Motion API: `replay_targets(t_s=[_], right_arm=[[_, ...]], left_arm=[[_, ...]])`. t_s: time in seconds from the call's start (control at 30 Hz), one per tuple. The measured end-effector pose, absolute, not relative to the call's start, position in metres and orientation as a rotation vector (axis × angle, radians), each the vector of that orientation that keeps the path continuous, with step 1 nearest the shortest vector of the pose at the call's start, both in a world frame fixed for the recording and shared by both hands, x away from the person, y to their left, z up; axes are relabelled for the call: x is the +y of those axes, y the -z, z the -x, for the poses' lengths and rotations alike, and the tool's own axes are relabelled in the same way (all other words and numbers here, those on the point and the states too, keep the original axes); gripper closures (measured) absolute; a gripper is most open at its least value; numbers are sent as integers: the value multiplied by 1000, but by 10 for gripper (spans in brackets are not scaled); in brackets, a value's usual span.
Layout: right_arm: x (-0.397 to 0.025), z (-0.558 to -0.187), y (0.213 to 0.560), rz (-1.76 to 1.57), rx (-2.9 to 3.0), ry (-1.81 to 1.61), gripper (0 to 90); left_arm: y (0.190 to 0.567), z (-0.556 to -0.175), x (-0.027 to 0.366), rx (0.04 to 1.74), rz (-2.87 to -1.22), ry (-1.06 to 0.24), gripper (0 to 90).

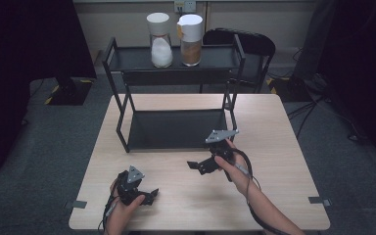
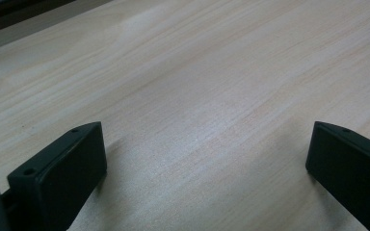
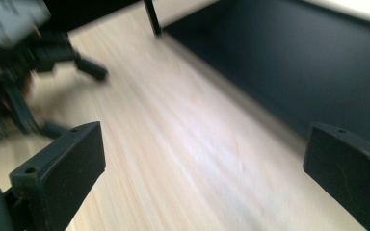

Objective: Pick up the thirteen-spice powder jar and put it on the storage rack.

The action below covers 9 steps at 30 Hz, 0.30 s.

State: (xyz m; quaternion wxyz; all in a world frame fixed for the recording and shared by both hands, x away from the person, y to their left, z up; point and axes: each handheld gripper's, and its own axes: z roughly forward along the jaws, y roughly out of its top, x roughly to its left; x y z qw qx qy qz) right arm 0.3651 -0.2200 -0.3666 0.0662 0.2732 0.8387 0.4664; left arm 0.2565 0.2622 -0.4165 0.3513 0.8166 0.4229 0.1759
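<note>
Both grippers hang empty over the bench (image 1: 274, 147) with fingers spread wide. The right gripper (image 1: 196, 166) is nearer the black two-tier rack (image 1: 176, 128), just in front of its lower tray. On the top shelf, well beyond and above, a white-filled jar (image 1: 160, 41) and a brown-filled jar (image 1: 191, 41) stand upright, side by side. The left gripper (image 1: 147, 196) sits near the front edge, with open bench between the grippers.

A black two-tier metal rack (image 1: 176, 93) is stood upright at the far half of the worktop (image 1: 274, 147). Its lower tray (image 1: 176, 129) is seen empty. On the rack's upper shelf, two white-lidded jars are set side by side: one (image 1: 160, 40) filled with white grains, one (image 1: 191, 40) with brown.
</note>
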Motion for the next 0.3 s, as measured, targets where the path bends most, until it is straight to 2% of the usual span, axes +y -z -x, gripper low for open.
replay_targets(t_s=[0.3], right_arm=[[-224,-353,394,-829,2592,-1169,11]], left_arm=[[417,-256,262,1095,-2114,-456,0]])
